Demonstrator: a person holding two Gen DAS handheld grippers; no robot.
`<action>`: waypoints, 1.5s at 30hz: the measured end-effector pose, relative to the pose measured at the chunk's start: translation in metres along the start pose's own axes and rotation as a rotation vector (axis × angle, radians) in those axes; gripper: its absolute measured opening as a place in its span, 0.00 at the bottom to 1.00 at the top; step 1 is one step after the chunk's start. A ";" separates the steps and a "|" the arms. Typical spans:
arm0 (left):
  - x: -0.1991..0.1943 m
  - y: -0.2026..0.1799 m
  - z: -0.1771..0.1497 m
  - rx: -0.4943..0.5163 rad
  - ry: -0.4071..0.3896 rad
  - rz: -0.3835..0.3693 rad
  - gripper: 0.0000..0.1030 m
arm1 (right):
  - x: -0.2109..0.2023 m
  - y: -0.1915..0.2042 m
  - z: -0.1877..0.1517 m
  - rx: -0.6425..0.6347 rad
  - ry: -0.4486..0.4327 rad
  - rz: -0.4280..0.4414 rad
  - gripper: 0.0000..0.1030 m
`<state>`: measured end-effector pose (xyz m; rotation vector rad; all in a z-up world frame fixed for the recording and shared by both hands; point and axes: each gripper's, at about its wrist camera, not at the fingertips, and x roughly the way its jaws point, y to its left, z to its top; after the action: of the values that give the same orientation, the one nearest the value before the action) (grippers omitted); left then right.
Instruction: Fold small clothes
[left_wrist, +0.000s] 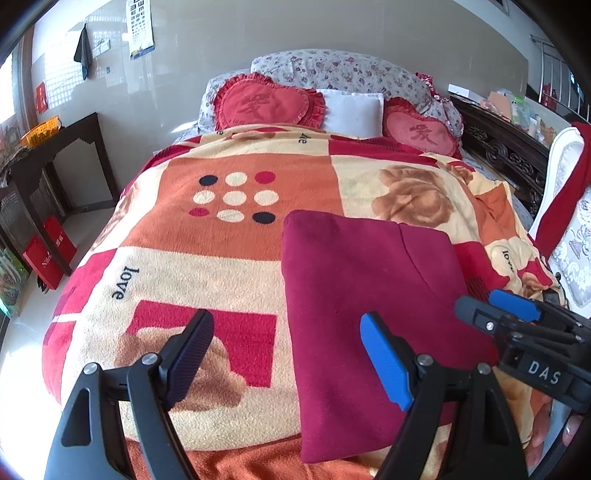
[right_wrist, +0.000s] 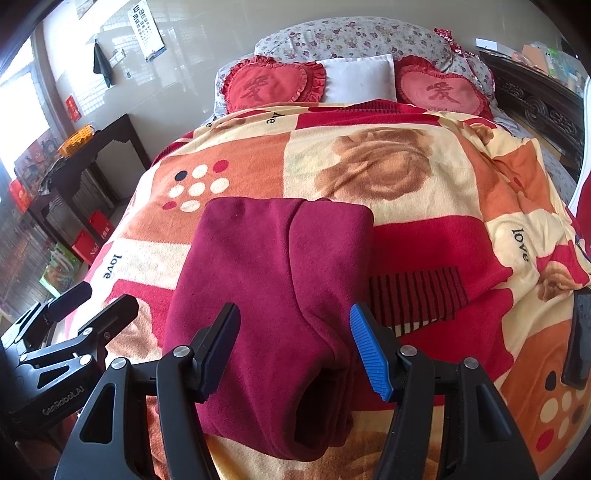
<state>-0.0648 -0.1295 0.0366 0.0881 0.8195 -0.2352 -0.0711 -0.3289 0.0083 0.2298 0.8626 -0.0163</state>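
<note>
Left wrist view: folded maroon garment (left_wrist: 369, 317) lies flat on the blanket (left_wrist: 207, 236), long axis running away from the gripper toward the pillows, near short edge at the foot of the bed. Most of it sits ahead and to the right of the left gripper (left_wrist: 291, 354); its left long edge passes between the two fingers. Left gripper jaws stand wide, nothing between the pads, black finger over bare blanket, blue finger over the cloth.

Right wrist view: the same garment (right_wrist: 273, 295) lies straight ahead of the right gripper (right_wrist: 295, 347), jaws about half apart, hovering above the near end; no pad seen pressing on cloth. Left gripper (right_wrist: 70, 317) shows at far left of this view.

Garment: deep wine-red fleece, plain, folded to a long rectangle; a lengthwise seam or fold line runs down it, and the near end gapes open like a cuff or leg hole.

Surface: fleece blanket in orange, cream and red squares, dots, roses, "love" lettering. Beyond: two red heart cushions (left_wrist: 269, 101), white pillow (left_wrist: 352, 110), floral bolster. Dark side table (left_wrist: 55, 162) to the left, cream wall, eye chart
</note>
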 end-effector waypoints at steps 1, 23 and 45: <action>0.002 0.001 0.000 -0.003 0.006 0.001 0.83 | 0.000 0.001 0.000 0.000 0.000 -0.002 0.42; 0.006 -0.002 0.002 -0.003 0.010 0.011 0.82 | 0.000 -0.002 0.002 0.008 0.003 -0.009 0.42; 0.013 -0.004 0.003 -0.003 0.027 0.012 0.82 | 0.010 -0.006 0.004 0.009 0.021 -0.005 0.42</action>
<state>-0.0548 -0.1363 0.0290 0.0933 0.8463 -0.2215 -0.0624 -0.3352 0.0019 0.2368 0.8844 -0.0224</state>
